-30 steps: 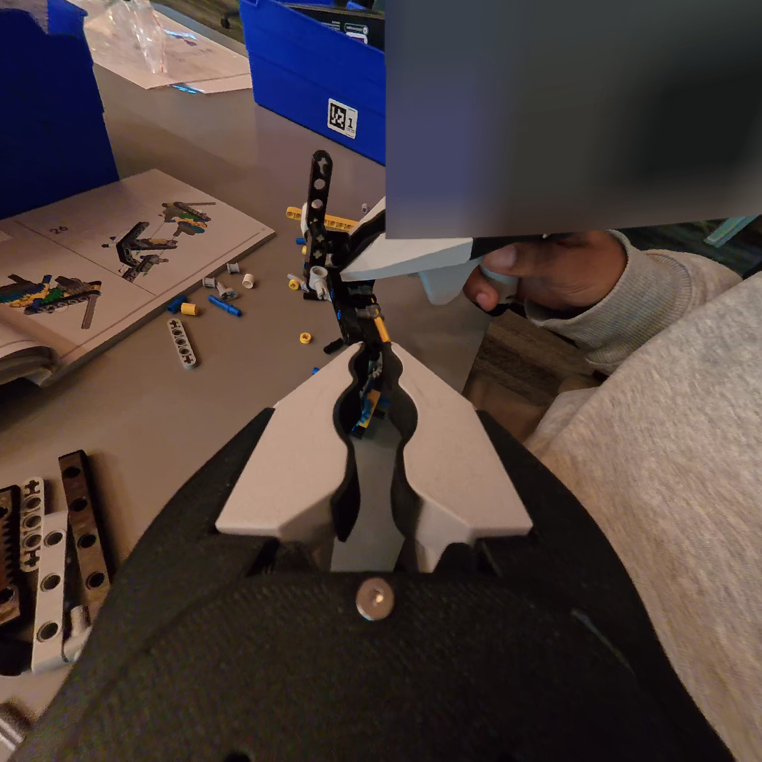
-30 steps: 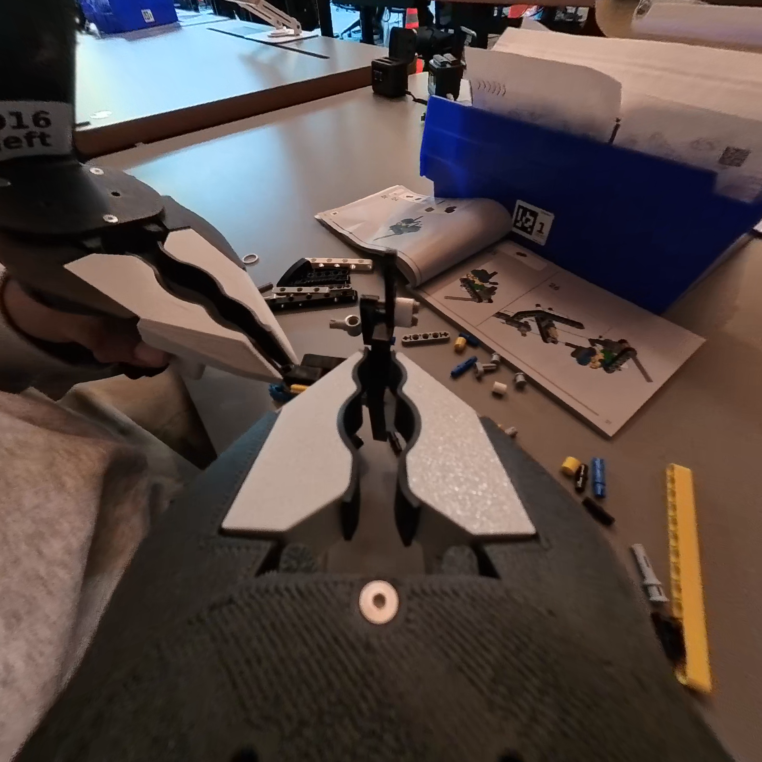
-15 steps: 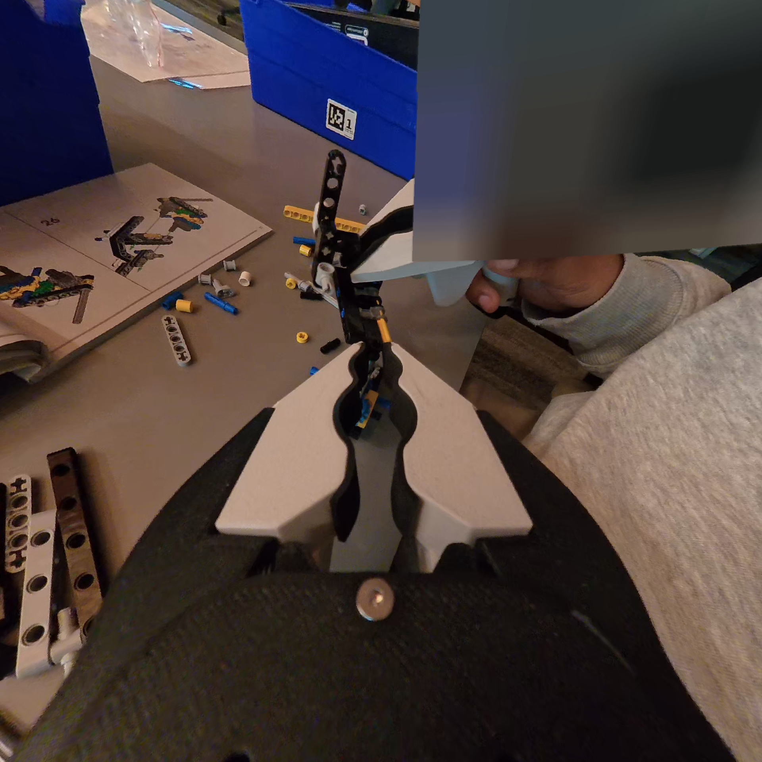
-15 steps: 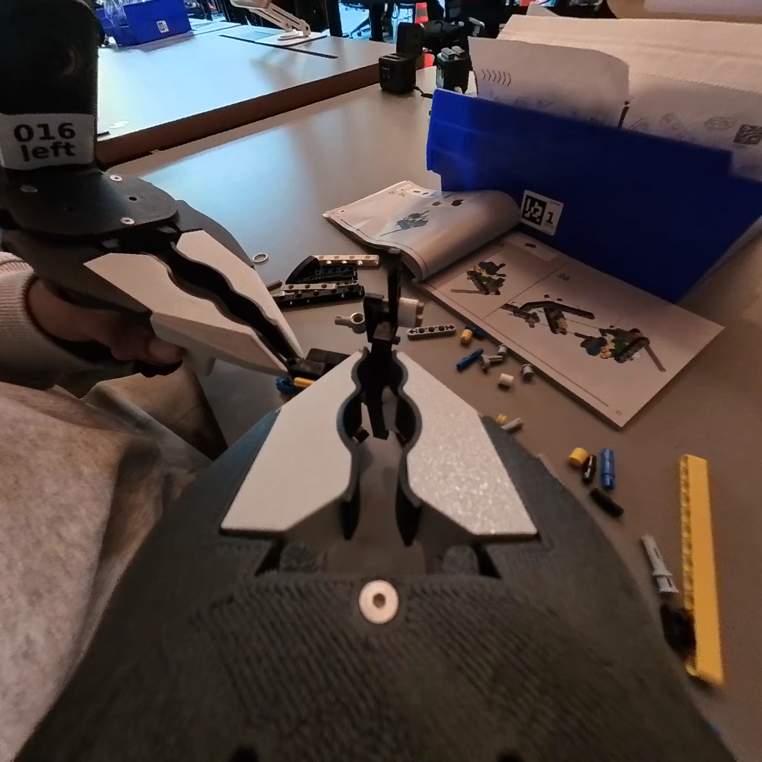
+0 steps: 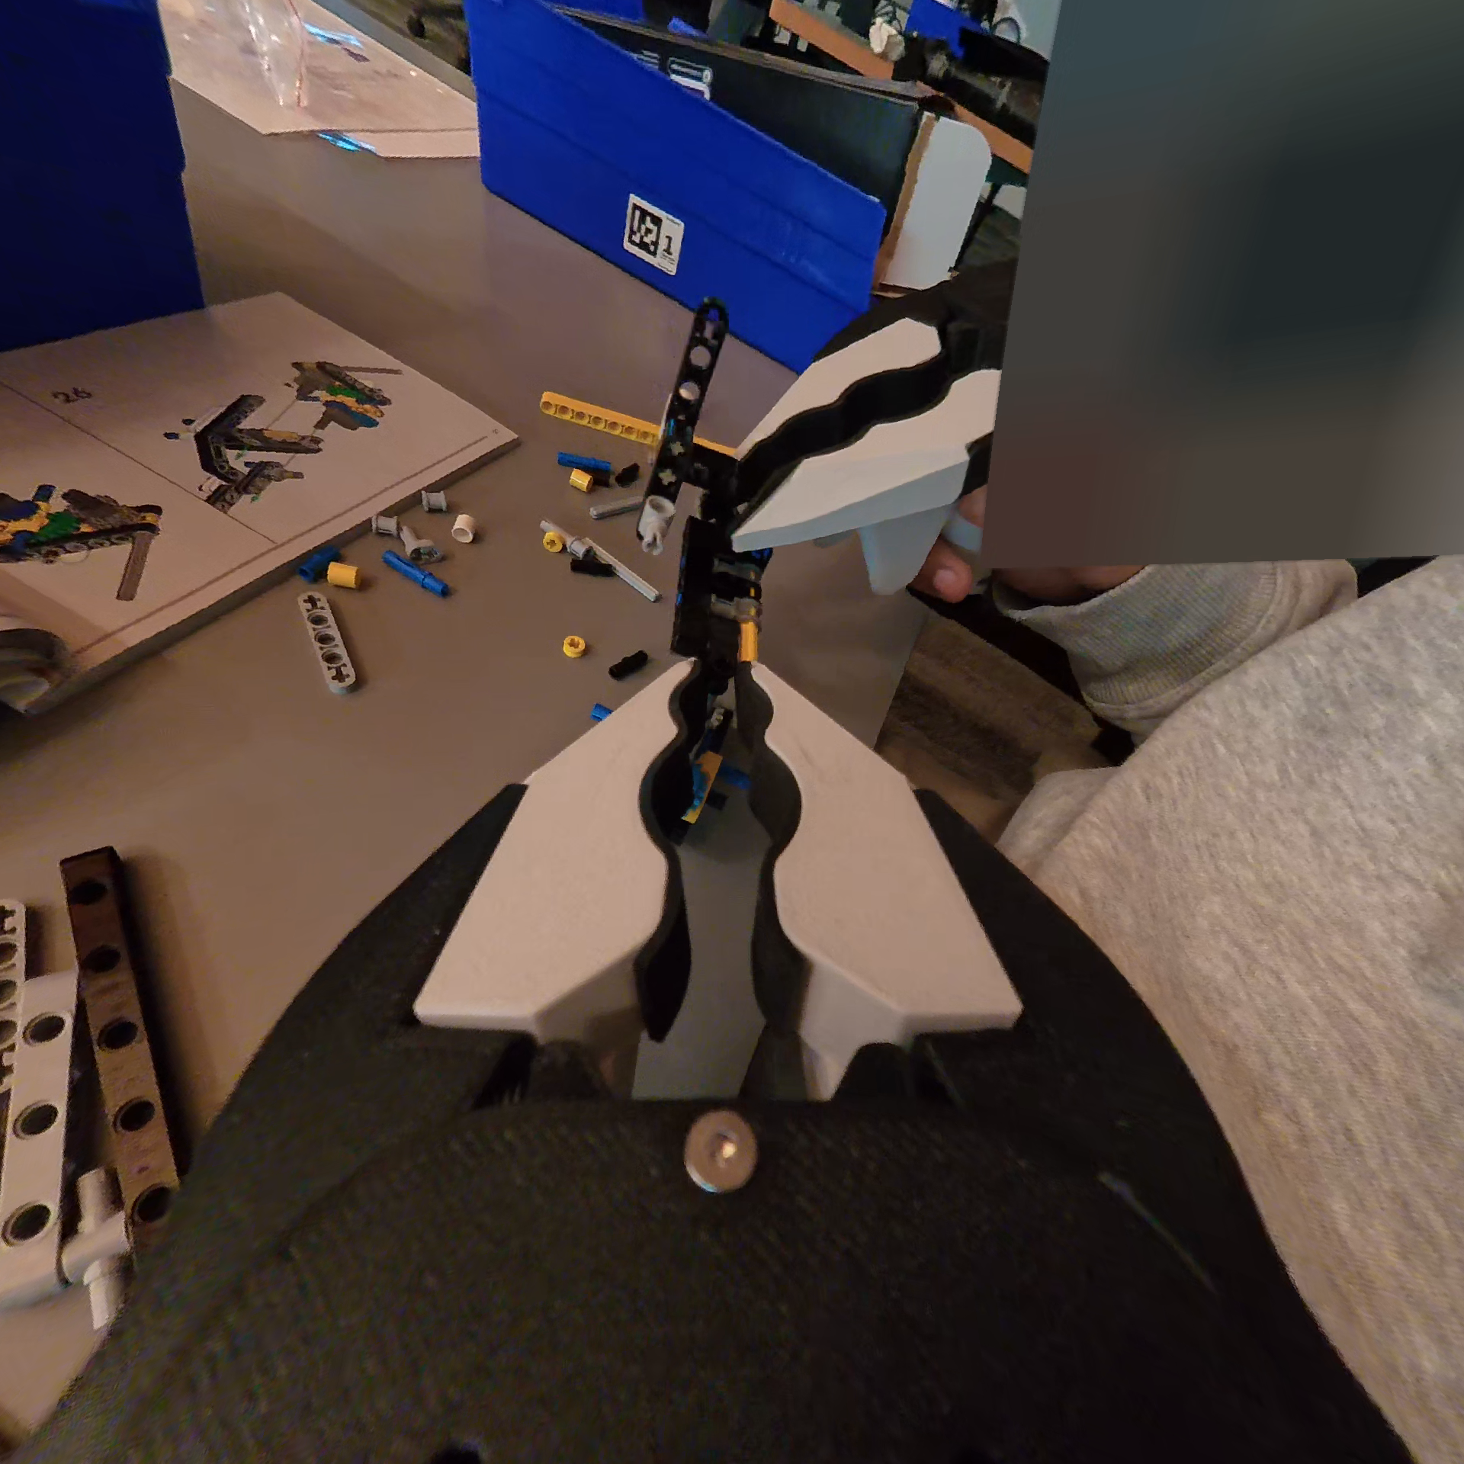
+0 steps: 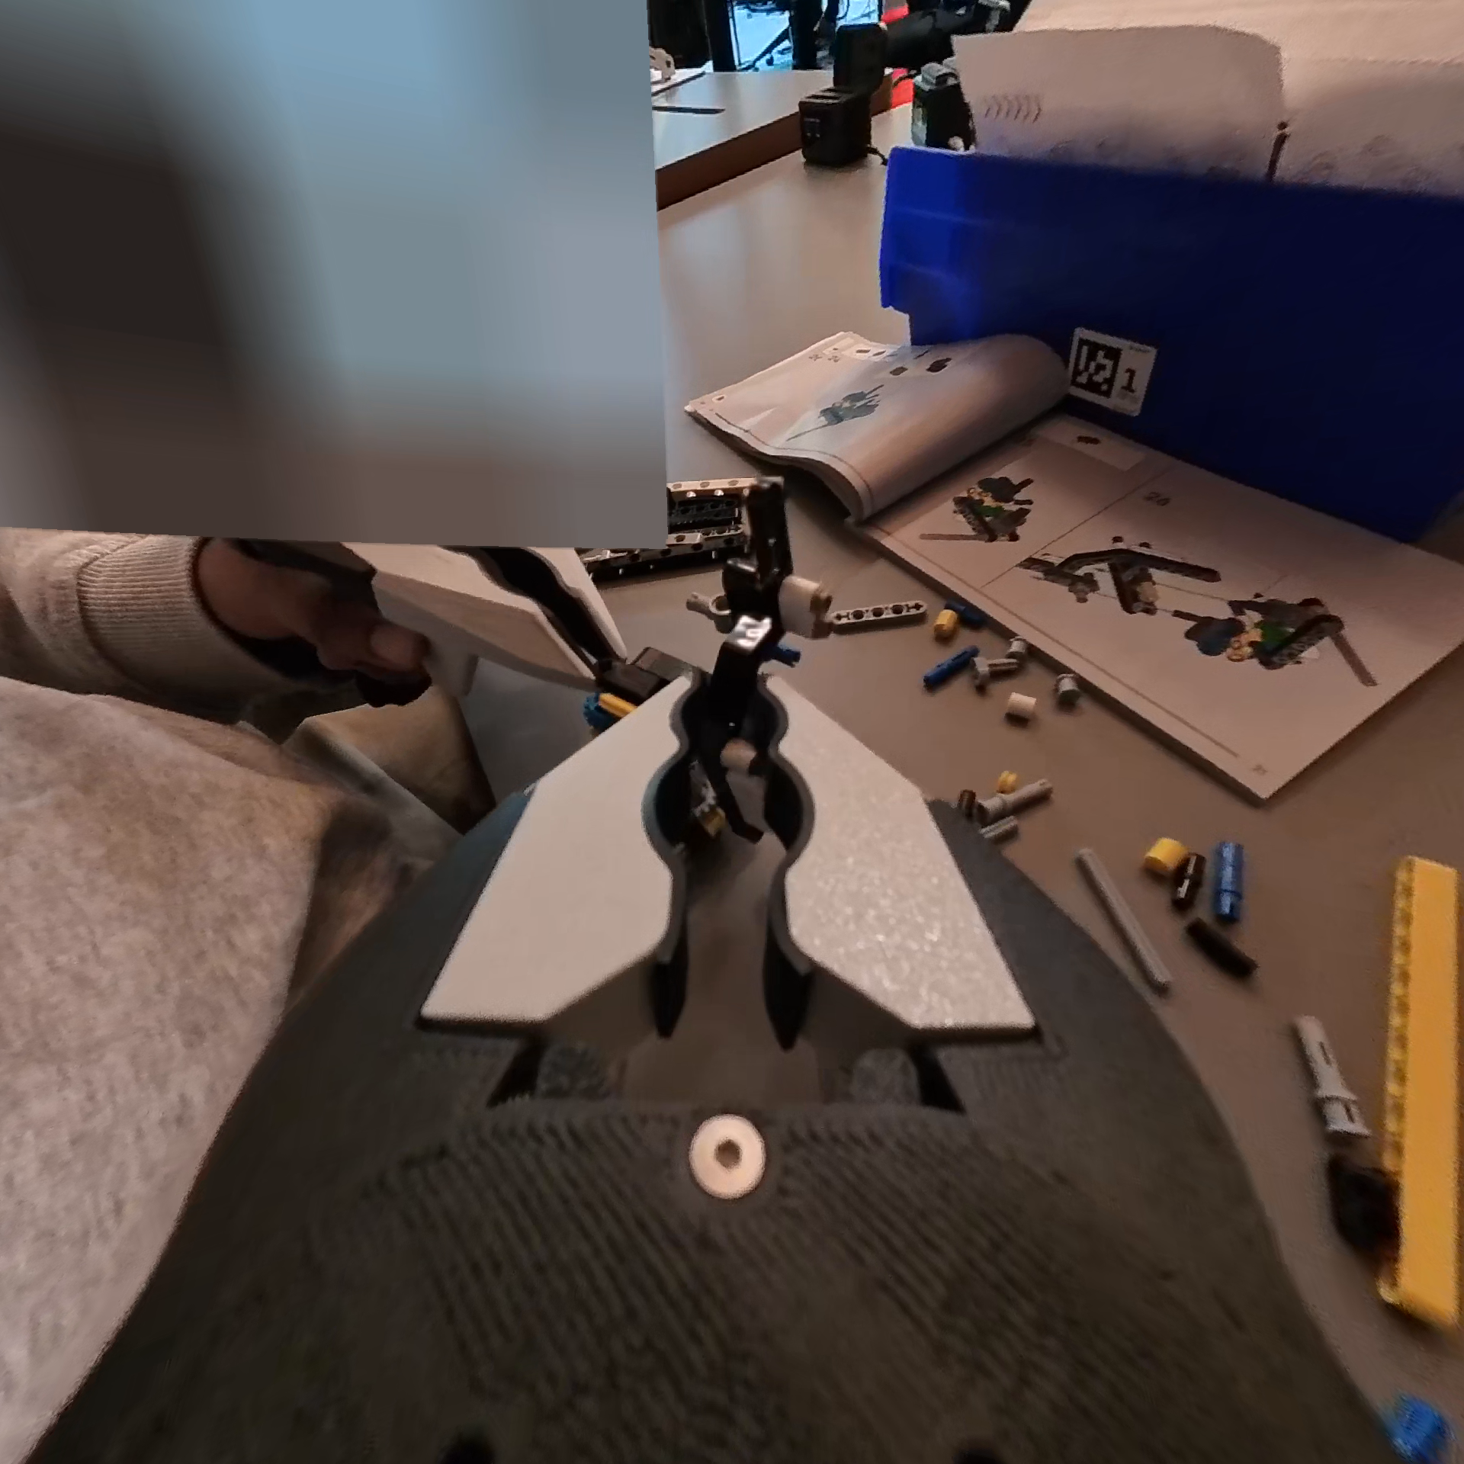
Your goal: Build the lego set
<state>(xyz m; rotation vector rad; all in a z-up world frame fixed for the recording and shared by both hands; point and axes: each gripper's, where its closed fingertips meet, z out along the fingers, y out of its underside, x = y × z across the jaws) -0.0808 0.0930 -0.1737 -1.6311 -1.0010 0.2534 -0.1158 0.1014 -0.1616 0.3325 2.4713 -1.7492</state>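
- The grey table (image 5: 238, 792) lay under both grippers, and a blue bin (image 6: 1188, 317) stood well beyond them.
- The open instruction booklet (image 6: 1109, 634) lay ahead and right of the right gripper (image 6: 725, 701), probably for reference.
- The left gripper (image 5: 717, 673) pinched the black lego assembly (image 5: 697, 570) at its lower end, seemingly to steady it.
- The right gripper pinched the same assembly higher up, probably to press parts together.
- Loose pins (image 5: 416, 570) lay scattered near the booklet, within reach.
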